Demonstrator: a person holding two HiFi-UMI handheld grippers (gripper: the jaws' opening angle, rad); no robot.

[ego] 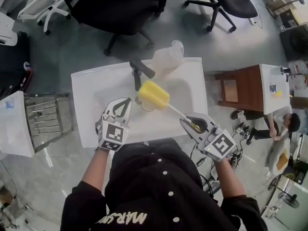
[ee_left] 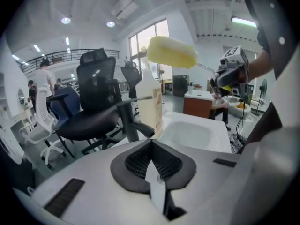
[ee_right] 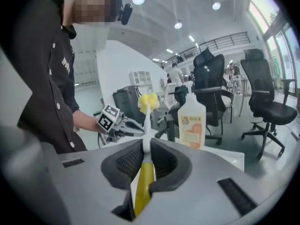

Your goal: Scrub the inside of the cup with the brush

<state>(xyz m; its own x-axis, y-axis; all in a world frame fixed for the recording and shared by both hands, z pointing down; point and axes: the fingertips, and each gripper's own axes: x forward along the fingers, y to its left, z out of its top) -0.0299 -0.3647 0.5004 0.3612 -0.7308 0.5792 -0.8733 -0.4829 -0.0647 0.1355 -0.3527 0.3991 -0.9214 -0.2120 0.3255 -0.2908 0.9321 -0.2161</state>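
My right gripper (ego: 186, 121) (ee_right: 145, 143) is shut on the yellow handle of a brush. Its white shaft runs up-left to a yellow sponge head (ego: 153, 95) (ee_right: 148, 101) held above the white sink (ego: 86, 96). In the left gripper view the sponge head (ee_left: 171, 52) hangs high, with the right gripper (ee_left: 229, 71) behind it. My left gripper (ego: 127, 100) (ee_left: 151, 141) is shut with nothing in it, just left of the sponge head. A small round pale thing (ego: 146, 108) shows under the sponge head in the basin; I cannot tell whether it is the cup.
A black faucet (ego: 140, 71) and a pale soap bottle (ego: 168, 57) stand at the sink's back edge. Black office chairs (ego: 120, 8) stand beyond. A metal rack (ego: 45, 117) is left of the sink; a wooden table (ego: 245, 88) with a person beside it is on the right.
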